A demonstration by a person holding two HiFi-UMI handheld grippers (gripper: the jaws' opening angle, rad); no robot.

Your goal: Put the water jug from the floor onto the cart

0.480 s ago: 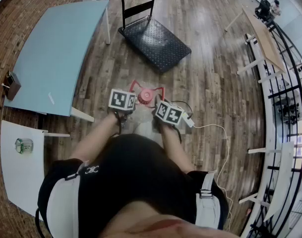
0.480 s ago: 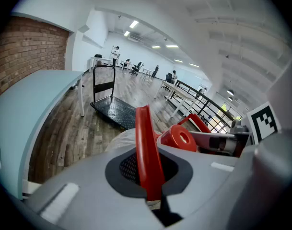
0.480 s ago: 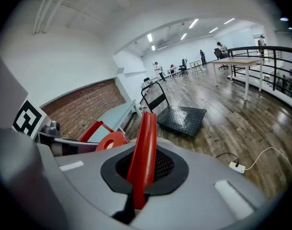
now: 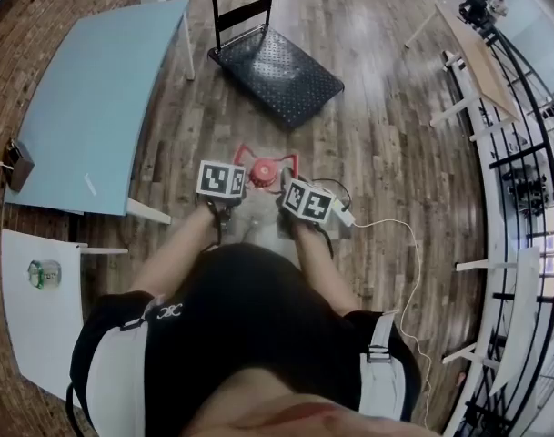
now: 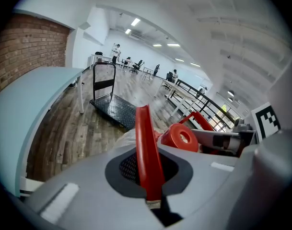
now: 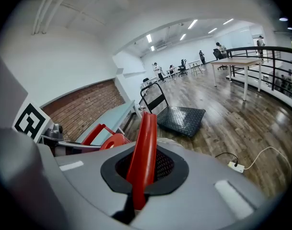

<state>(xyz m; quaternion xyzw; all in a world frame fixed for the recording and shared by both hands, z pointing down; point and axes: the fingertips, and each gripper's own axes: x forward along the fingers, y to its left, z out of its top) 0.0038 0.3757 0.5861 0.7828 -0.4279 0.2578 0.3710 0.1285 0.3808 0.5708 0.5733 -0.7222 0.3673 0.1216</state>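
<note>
The water jug point(image 4: 265, 173), clear with a red cap point(image 5: 180, 137) and two red strap handles, is right in front of the person on the wood floor; whether it rests on the floor I cannot tell. My left gripper point(image 4: 238, 173) is shut on the jug's left red handle point(image 5: 146, 157). My right gripper point(image 4: 290, 184) is shut on the right red handle point(image 6: 143, 152). The black platform cart point(image 4: 277, 71), with its upright push handle point(image 4: 240, 3), stands a short way beyond the jug. It also shows as the cart point(image 5: 114, 110) and the cart point(image 6: 180, 119) ahead of each gripper.
A light blue table point(image 4: 95, 89) runs along the left by the brick wall, with a white table point(image 4: 35, 317) nearer. A white power strip point(image 4: 345, 218) and its cable lie on the floor just right of the jug. Wooden desks point(image 4: 481, 53) and a black railing point(image 4: 522, 153) line the right.
Both grippers keep their hold on the red handles. Jug and grippers sit a touch higher in the head view, and the cart has shifted with them.
</note>
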